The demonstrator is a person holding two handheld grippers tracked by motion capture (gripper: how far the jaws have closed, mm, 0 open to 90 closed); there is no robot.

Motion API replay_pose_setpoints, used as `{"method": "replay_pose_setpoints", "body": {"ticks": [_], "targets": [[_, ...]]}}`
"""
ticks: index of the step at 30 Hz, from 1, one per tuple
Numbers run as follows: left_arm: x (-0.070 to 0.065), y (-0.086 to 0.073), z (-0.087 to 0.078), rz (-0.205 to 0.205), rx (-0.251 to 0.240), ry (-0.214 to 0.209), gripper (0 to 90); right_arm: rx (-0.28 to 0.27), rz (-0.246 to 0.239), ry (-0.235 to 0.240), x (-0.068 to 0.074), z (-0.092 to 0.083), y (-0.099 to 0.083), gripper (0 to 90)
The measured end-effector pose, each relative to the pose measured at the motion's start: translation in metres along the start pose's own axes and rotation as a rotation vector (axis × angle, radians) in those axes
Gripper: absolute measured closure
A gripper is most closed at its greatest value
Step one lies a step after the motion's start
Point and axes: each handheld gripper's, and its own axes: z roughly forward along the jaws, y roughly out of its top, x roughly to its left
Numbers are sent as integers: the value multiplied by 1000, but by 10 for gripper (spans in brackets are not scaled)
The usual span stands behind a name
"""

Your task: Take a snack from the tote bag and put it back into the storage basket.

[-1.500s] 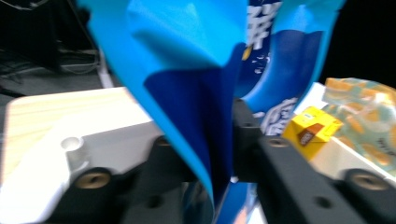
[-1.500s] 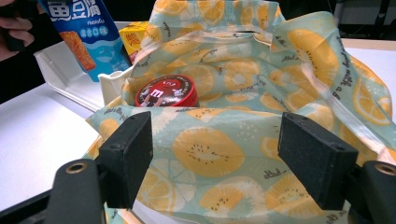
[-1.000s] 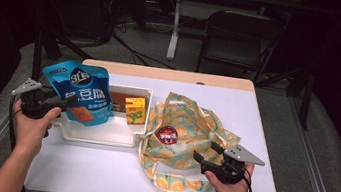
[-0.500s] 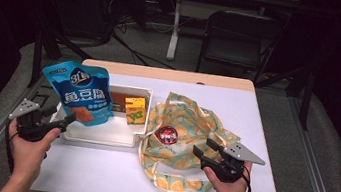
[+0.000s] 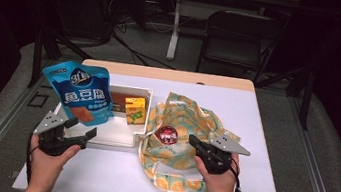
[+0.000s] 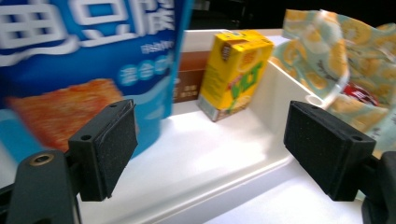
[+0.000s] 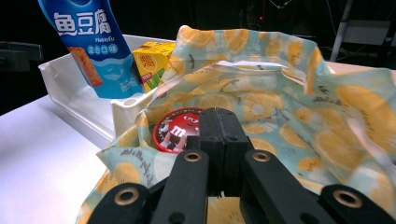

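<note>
At lower right, right gripper [image 5: 195, 142]: jaws pressed flat together, having just been closing, tips on the near rim of the cloth bag [image 5: 190, 124]; whether a fold of fabric is caught between them I cannot tell, since the pads hide the seam
Lower left, left gripper [image 5: 82, 129]: jaws spread wide and holding nothing; it hangs just in front of the tray [image 5: 102, 139]
Cloth bag: centre right of the table [image 5: 256, 118], touching the tray's right wall; thin, limp, crumpled, printed with citrus slices
Risk, bag: a thin pinch may slip out of the jaws; a lift could also drag the slack cloth and tip the round tin [image 5: 167, 134] lying on it
Risk, tray: the blue pouch [image 5: 80, 94] leans upright and looks top-heavy; a nudge from the spread jaws would likely topple it onto the yellow carton [image 5: 135, 110]
Pouch: glossy film, flat, slick to grip
Carton: stiff card, sharp-edged
Tray: hard white plastic, low walls
Tin: smooth red-and-black disc
</note>
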Motion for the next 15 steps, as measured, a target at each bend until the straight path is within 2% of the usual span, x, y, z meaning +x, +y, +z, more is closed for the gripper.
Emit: {"method": "replay_pose_setpoints", "body": {"ticks": [6,11,15], "targets": [[-23,-3,17,36,31,-60,184,50,19,-19,4,21,-9,900],[-43,-3,31,62,43,-107,193,158,62,-25,5,37,-29,900],[-57,-4,41,75,48,-139,212,241,54,-4,11,47,-48,900]]}}
